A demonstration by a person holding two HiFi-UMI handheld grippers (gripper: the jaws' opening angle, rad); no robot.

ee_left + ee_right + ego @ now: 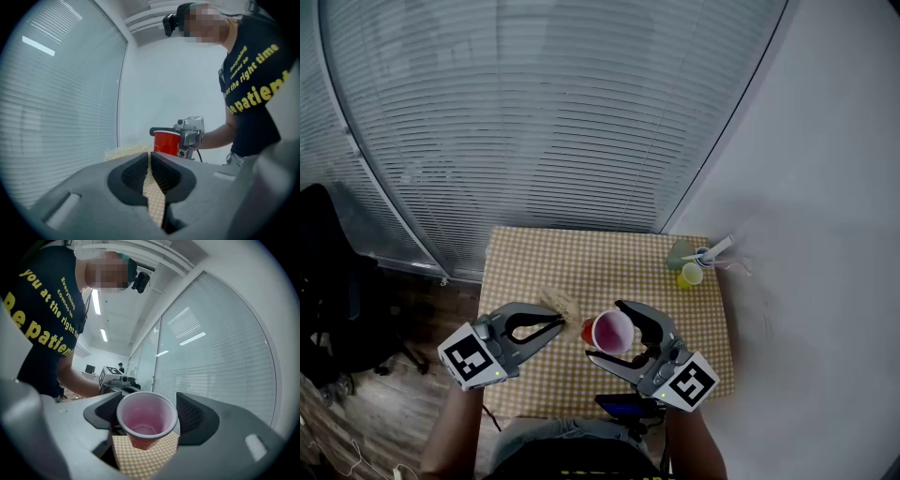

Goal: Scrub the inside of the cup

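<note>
The step in hand looks like getting the scrub pad into the cup, and both tools seem set for it. The right hand-held gripper [605, 328] is clamped on the red cup [146, 418], one jaw on each side of its wall. It holds the cup clear above the near part of the desk [581, 253], mouth up and tipped a little toward the person. The left hand-held gripper [562, 323] is pressed together, and a pale, fibrous scrub pad [558, 300] sticks out past its tips, apparently pinched there. The pad sits just beside the cup but outside it, so no scrubbing has begun.

To do this well, I would hold the cup steady and bring the pad over the rim from above. I would then push it down to the pink inner wall and sweep around, turning the cup rather than forcing the pad. The cup looks thin, so a hard sideways push could buckle it or twist it out of the jaws. The pad is held by little, so dragging it against the rim may pull it free.

Room is good. The checked cloth in front of both tools is bare, and the only clutter, a small yellow cup [691, 276] and its neighbours, stands well apart at the far right corner. The near desk edge lies close under the wrists.
</note>
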